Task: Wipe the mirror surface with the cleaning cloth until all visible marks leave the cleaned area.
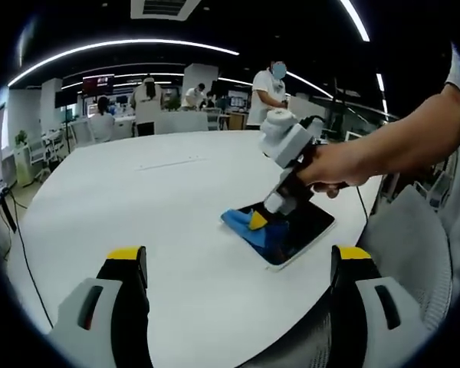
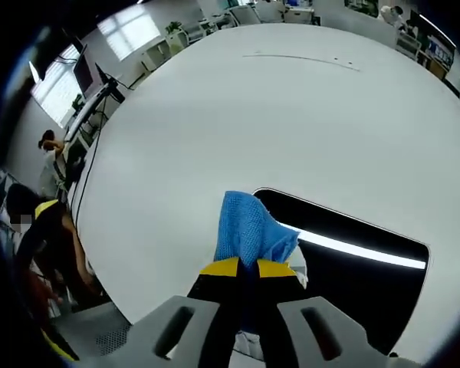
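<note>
Pinching blue cloth [image 2: 249, 230] on mirror [image 2: 360, 261]: right tongs [image 2: 248, 267].

Looks like a big open-plan office or lab: large round white table [image 1: 138, 199] up front, long ceiling light strips [image 1: 123, 44] overhead, people [image 1: 267, 93] standing around desks [image 1: 180, 120] at 12 o'clock, a wall screen [image 1: 97, 83] at 11.

Left gripper [image 1: 238, 268] hangs with jaws spread wide — right gripper [image 2: 248, 267] is pinched together, steered by a hand [image 1: 333, 170].
</note>
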`<state>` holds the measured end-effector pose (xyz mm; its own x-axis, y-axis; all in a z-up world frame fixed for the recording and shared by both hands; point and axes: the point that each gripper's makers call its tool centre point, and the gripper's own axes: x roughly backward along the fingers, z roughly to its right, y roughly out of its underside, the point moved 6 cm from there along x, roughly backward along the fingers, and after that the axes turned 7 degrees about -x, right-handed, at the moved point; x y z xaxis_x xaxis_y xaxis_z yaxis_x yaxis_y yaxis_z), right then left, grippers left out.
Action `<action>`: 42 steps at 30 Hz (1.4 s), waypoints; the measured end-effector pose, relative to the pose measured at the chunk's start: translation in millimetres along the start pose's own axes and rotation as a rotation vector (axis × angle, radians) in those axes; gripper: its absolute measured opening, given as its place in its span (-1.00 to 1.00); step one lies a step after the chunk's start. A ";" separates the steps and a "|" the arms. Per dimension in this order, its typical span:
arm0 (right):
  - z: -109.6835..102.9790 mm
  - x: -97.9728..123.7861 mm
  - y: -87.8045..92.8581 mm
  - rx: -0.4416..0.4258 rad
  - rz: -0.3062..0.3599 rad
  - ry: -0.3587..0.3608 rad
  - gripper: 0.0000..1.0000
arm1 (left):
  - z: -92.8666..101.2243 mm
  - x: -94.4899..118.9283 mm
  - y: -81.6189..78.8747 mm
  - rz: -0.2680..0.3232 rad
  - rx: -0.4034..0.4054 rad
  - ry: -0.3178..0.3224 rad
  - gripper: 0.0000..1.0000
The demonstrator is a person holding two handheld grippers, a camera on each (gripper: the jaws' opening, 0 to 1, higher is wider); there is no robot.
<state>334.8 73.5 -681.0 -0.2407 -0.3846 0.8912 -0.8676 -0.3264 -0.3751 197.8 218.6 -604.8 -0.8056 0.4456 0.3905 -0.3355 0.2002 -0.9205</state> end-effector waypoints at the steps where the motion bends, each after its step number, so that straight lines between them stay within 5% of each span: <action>1: 0.3 -0.3 -1.3 0.002 0.000 0.000 -0.99 | 0.2 -0.5 -0.6 -0.004 -0.003 -0.001 0.98; 18: 10.6 -10.4 -25.4 -0.003 0.014 0.002 -0.99 | 26.3 3.1 -14.6 0.027 0.003 0.061 0.98; 42: 17.5 -11.7 -29.9 -0.010 0.029 0.016 -0.99 | 27.1 8.5 -12.5 0.004 0.023 0.012 0.98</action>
<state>371.2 72.7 -684.7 -0.2728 -0.3802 0.8837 -0.8644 -0.3065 -0.3987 182.0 196.2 -590.3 -0.8010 0.4566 0.3871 -0.3440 0.1781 -0.9219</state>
